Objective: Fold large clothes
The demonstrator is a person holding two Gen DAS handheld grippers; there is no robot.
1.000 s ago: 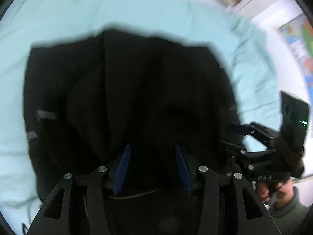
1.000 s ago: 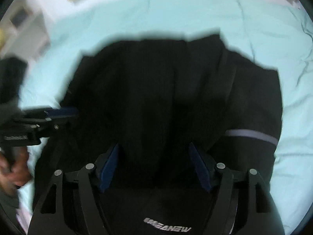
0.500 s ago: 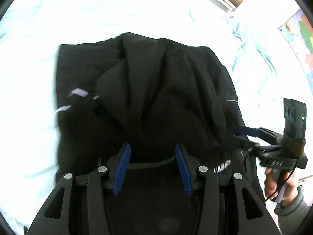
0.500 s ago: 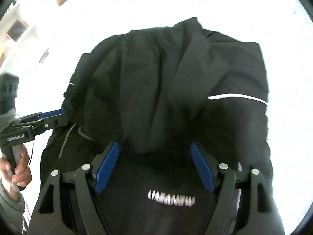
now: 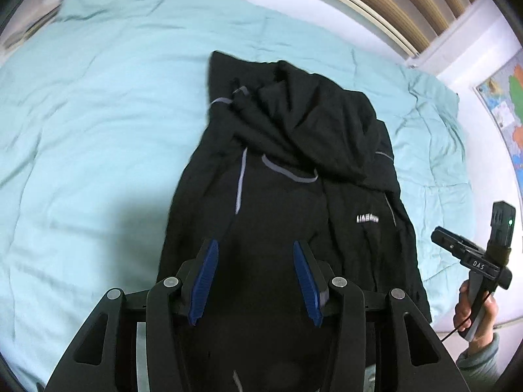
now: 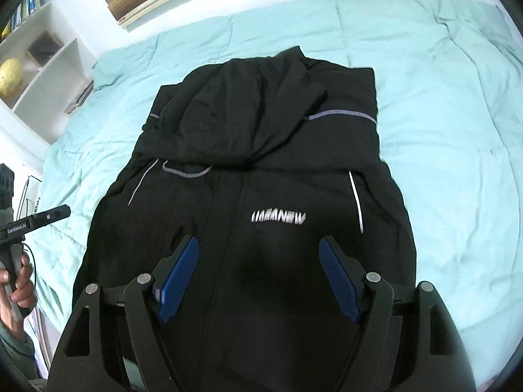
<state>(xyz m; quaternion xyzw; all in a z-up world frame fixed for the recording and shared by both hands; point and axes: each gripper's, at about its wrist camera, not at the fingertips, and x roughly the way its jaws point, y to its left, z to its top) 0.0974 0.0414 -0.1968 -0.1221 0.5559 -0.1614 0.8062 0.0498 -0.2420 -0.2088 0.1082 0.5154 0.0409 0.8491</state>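
**Hovering Over the Jacket, Both Grippers Empty**

Looking down along blue pads, the left gripper (image 5: 255,281) hangs above the near end of a black jacket (image 5: 287,170), its jaws parted with dark cloth showing behind the gap rather than pinched in it. Whether the pads brush the fabric cannot be told from its own view, but the right camera shows that tool off to the side, clear of the garment's edge. The right gripper (image 6: 258,281) stands wider apart, likewise holding nothing; seen from the left wrist it floats beside the jacket's right edge, gripped by a hand (image 5: 474,310) in a grey-green sleeve.

Outward from the tools, the jacket lies flat on a pale turquoise bedspread (image 6: 457,114), its long axis running straight away from both grippers — near end below the fingers, hood (image 6: 242,121) bunched at the far end toward the slatted headboard (image 5: 408,6). The white chest logo (image 6: 278,218) sits just beyond the right gripper's pads, so that hand is probably the nearer one to the logo side; the left covers the side with the grey drawcord loop (image 5: 287,173). The sleeves appear already turned in over the body, though the dark folds make this uncertain.

The next fold, judging by this layout, would run along that long axis — near end carried toward the hood — with each gripper taking its own corner.
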